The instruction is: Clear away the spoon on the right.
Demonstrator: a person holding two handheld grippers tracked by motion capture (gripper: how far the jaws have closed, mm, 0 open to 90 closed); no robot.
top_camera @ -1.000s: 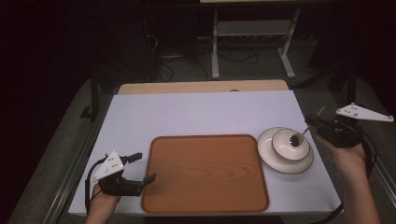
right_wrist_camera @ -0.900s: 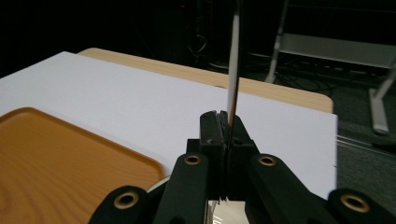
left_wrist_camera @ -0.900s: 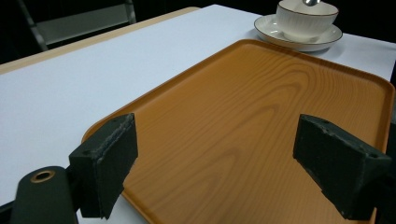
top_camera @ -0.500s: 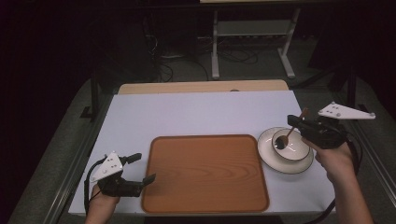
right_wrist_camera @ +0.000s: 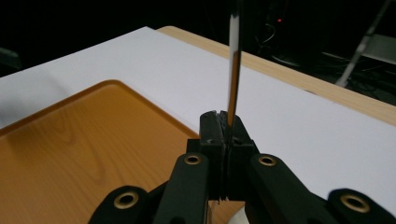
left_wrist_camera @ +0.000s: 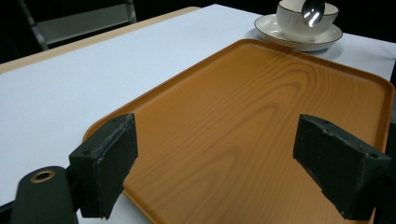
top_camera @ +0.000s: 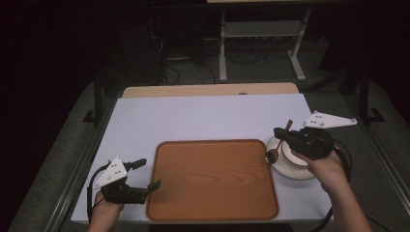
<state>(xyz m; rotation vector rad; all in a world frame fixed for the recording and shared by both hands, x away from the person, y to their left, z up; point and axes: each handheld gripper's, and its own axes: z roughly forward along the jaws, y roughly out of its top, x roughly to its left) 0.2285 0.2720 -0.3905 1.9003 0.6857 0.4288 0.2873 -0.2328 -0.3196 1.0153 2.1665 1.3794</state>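
The right gripper (top_camera: 280, 137) is pinching a spoon (top_camera: 278, 146) by its thin handle, jaws pressed tight; the bowl end is hanging just below and ahead, over the rim of the wooden tray (top_camera: 212, 181). Behind it sit the cup (left_wrist_camera: 306, 18) and saucer (left_wrist_camera: 299, 39). So narrow a handle could be pivoting or slipping sideways in the pads, I judge. The hand is reaching level across the table. The left gripper (top_camera: 147, 175) is resting wide open beside the tray.
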